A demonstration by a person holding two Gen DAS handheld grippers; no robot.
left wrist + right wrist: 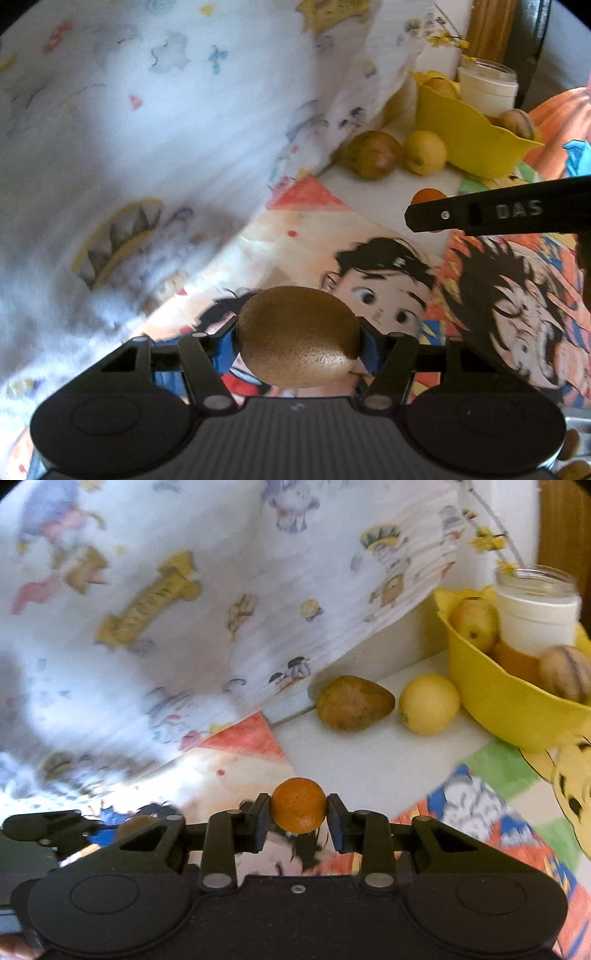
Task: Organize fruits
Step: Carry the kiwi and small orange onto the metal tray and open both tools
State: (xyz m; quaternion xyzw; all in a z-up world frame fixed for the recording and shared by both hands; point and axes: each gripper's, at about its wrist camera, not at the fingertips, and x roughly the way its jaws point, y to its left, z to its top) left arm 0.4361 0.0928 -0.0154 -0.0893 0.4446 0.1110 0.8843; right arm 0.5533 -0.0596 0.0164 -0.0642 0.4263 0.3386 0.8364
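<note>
White tabletop (369, 760), cartoon drawings (388, 280), patterned cloth (184, 609) behind.

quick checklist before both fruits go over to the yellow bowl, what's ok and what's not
1. Left tongs closed on the kiwi: ok, pads press both sides.
2. Right tongs closed on the small orange: ok, gripped at its middle.
3. Room in the yellow bowl: cannot tell; three fruits already show inside.
4. Way to the bowl: not ok; a pear and a yellow fruit lie in front of it.
5. Glass jar right behind the bowl: not ok, risk of a knock.
</note>
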